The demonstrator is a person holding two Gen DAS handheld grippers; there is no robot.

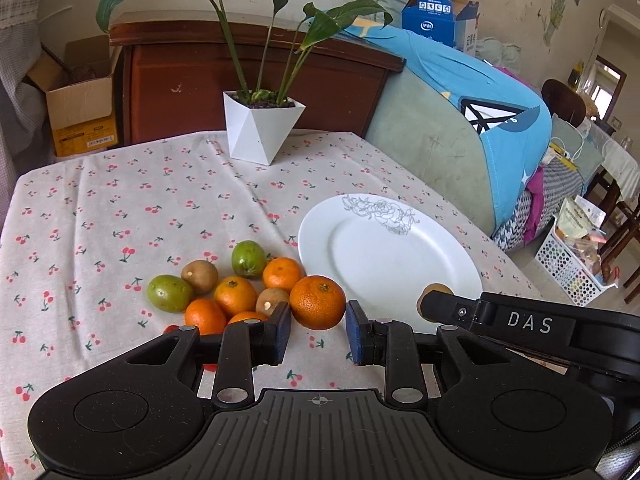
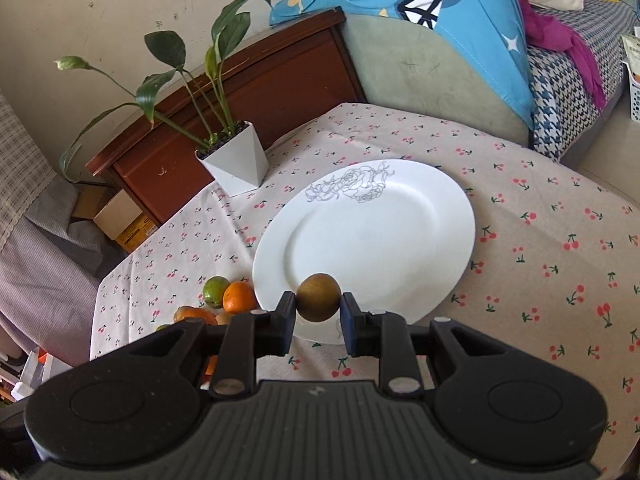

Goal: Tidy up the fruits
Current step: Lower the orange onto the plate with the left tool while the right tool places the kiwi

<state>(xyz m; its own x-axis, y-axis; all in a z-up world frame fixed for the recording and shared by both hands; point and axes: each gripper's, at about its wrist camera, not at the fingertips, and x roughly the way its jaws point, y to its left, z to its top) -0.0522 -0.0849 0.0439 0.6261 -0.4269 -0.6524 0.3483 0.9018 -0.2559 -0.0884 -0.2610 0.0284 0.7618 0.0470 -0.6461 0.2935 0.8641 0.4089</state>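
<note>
While the right gripper (image 2: 318,312) clamps a small brown round fruit (image 2: 319,297) above the near rim of the white round plate (image 2: 384,232), the left gripper (image 1: 318,330) pinches a bumpy orange tangerine (image 1: 317,301) beside the fruit pile (image 1: 224,284), left of the plate.

A lived-in home, by the look of it: a cherry-print tablecloth (image 1: 120,208) on the table, a potted peace lily (image 1: 260,128), a dark wooden headboard (image 1: 248,76), a sofa (image 1: 432,144) draped in bright blue fabric, and cardboard boxes (image 1: 82,112) against the scuffed wall.
</note>
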